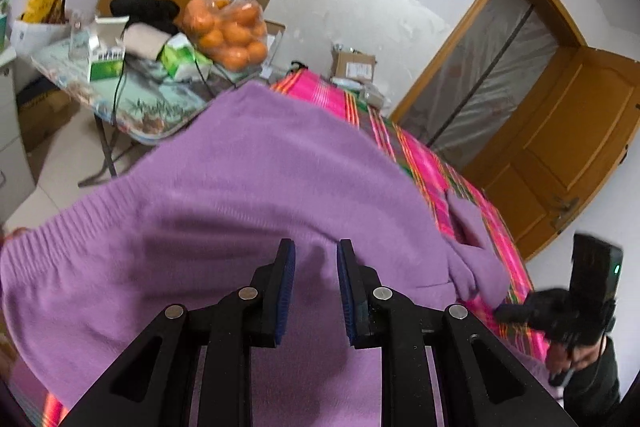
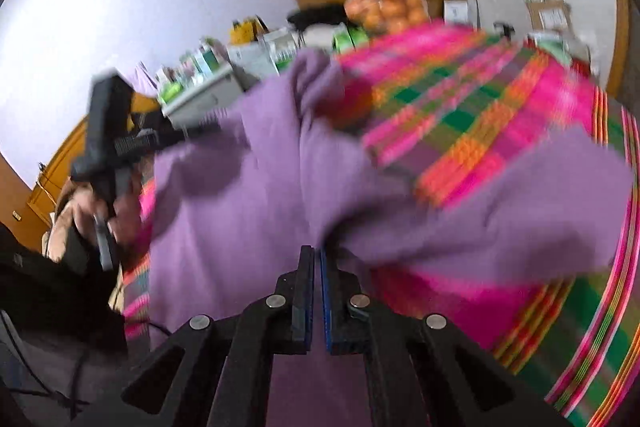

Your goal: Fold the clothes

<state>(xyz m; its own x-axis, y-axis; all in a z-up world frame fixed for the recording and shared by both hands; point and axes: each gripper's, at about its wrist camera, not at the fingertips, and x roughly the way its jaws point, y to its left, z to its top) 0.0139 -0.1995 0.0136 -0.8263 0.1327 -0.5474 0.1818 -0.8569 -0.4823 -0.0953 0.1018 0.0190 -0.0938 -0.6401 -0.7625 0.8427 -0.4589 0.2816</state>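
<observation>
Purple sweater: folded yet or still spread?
Partly folded, not finished. The purple sweater lies mostly spread on the striped cloth, while the right gripper pinches a bunched fold.

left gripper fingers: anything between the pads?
Left wrist view: the left gripper is open over the purple knit sweater; between its blue-padded fingers only sweater fabric shows beyond, nothing pinched.

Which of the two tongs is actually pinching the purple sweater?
The right tongs: their blue pads are closed together on a fold of the purple sweater. The left tongs stand open above the fabric, pads clearly apart.
</observation>
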